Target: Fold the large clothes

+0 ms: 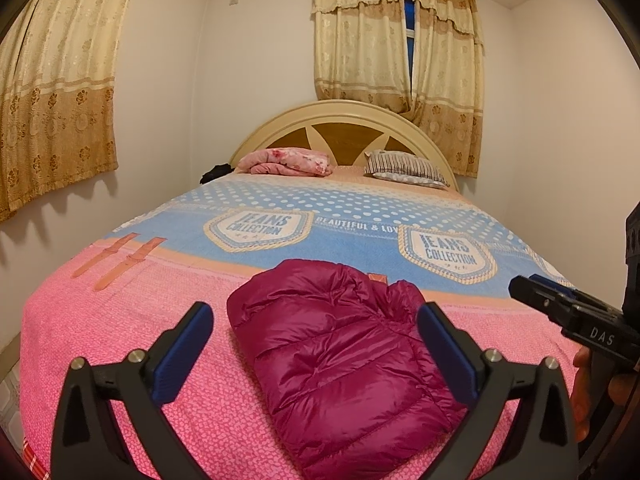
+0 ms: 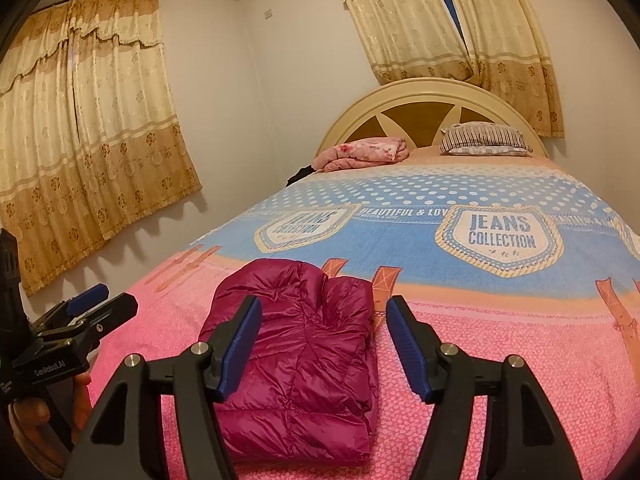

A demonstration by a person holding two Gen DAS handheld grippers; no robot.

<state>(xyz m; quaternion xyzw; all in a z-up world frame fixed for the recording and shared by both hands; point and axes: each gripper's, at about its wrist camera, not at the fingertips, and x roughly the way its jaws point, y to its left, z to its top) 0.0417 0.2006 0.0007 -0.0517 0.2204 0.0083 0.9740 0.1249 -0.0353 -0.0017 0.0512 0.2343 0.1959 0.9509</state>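
We hover both grippers, left (image 1: 316,344) and right (image 2: 324,344), jaws released over the folded jacket (image 1: 340,360) on the bed (image 1: 120,340), whose slick puffy fill could spring open.

Both wrist views face the headboard (image 1: 344,120) (sharing the bed (image 1: 120,320)).

The folded jacket (image 1: 340,356) lies on the bed (image 1: 120,320) near its foot edge. A folded blanket (image 1: 288,162) and a pillow (image 1: 404,168) lie at the headboard (image 1: 344,114), blanket left, pillow right.
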